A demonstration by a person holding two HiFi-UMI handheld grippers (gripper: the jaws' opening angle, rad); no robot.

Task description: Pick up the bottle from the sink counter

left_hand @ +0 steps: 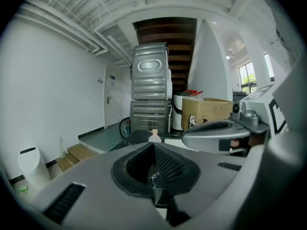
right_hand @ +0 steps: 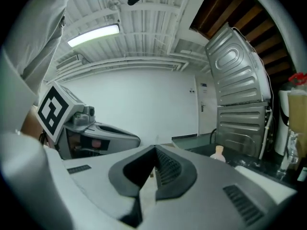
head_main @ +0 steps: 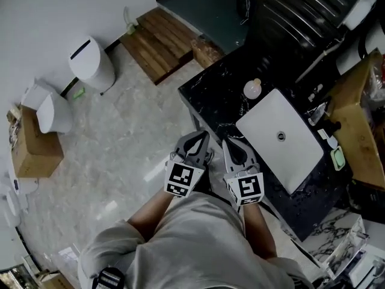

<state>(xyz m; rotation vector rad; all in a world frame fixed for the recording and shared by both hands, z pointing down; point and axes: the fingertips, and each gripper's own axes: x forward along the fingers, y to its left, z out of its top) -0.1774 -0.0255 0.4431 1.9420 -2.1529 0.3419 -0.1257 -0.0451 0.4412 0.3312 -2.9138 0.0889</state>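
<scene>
A small pale bottle (head_main: 252,89) with a tan cap stands on the black marble counter (head_main: 213,95), just off the far left corner of the white sink (head_main: 280,138). It shows small and far ahead in the left gripper view (left_hand: 154,136) and in the right gripper view (right_hand: 219,153). My left gripper (head_main: 200,138) and right gripper (head_main: 231,147) hover side by side at the counter's near edge, well short of the bottle. Both have their jaws shut with nothing between them.
A tap (head_main: 319,110), a green soap dish (head_main: 338,158) and small items line the sink's far side. A steel appliance stack (left_hand: 150,92) and a cardboard box (left_hand: 211,110) stand behind the counter. On the floor are a white bin (head_main: 91,64) and wooden steps (head_main: 157,43).
</scene>
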